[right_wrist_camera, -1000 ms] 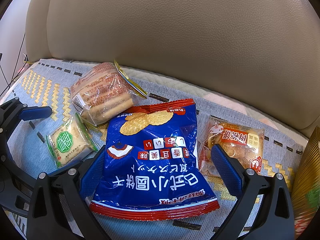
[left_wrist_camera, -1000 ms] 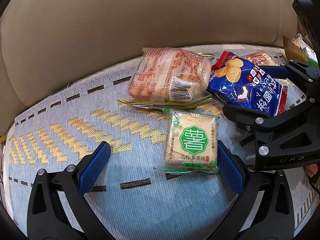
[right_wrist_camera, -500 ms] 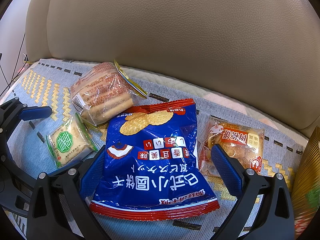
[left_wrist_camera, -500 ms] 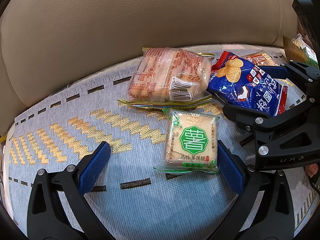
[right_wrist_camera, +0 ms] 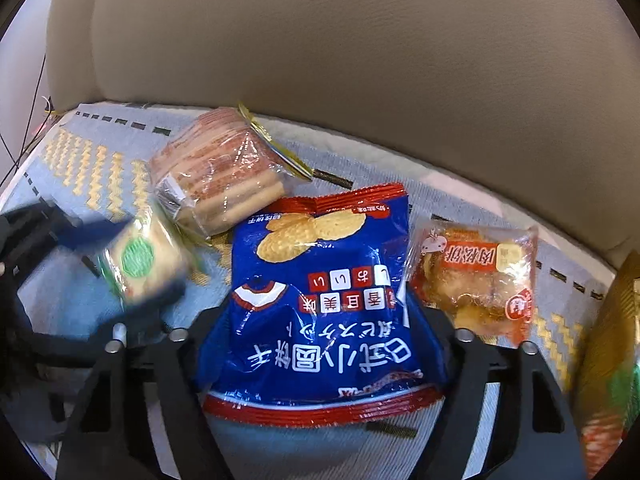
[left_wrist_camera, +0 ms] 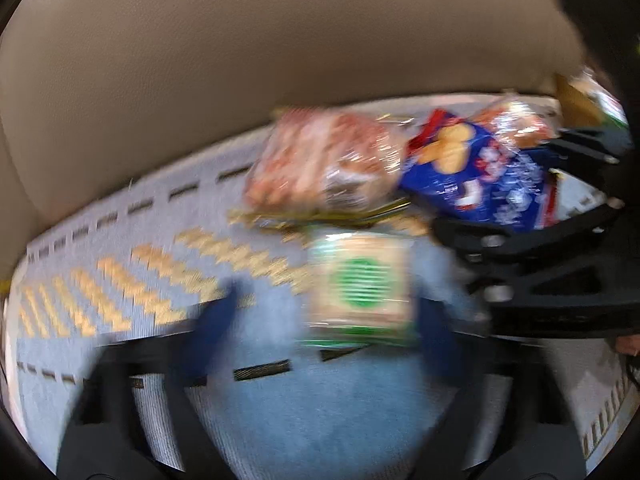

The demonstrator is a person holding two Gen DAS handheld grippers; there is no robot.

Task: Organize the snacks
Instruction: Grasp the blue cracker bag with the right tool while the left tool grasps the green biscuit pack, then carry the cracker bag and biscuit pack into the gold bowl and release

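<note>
I judge this to be the pick-up step of organizing the snacks, with both claws on a packet at once. My right claw [right_wrist_camera: 320,332] is clamped on the blue rice-cracker bag [right_wrist_camera: 320,300]: its blue fingers press into both sides and the foil crumples between them. My left claw [left_wrist_camera: 316,320] has its fingers narrowed around the green-label cracker packet [left_wrist_camera: 360,288], with the 3 o'clock finger against the wrapper. That view is smeared with motion, so I cannot tell whether the grip is fully made.

The snacks lie on a blue woven sofa cover [left_wrist_camera: 120,240] with gold zigzags, in front of the beige backrest [right_wrist_camera: 360,60]. From the right wrist, the clear pack of biscuits [right_wrist_camera: 216,176] sits at 11 o'clock of the blue bag, touching its top edge, and the orange-label pastry packet [right_wrist_camera: 476,280] lies just beside it at 3 o'clock.

The next move calls for a clean lift of both packets, without dragging the neighbours. No container for them is clearly in view.
</note>
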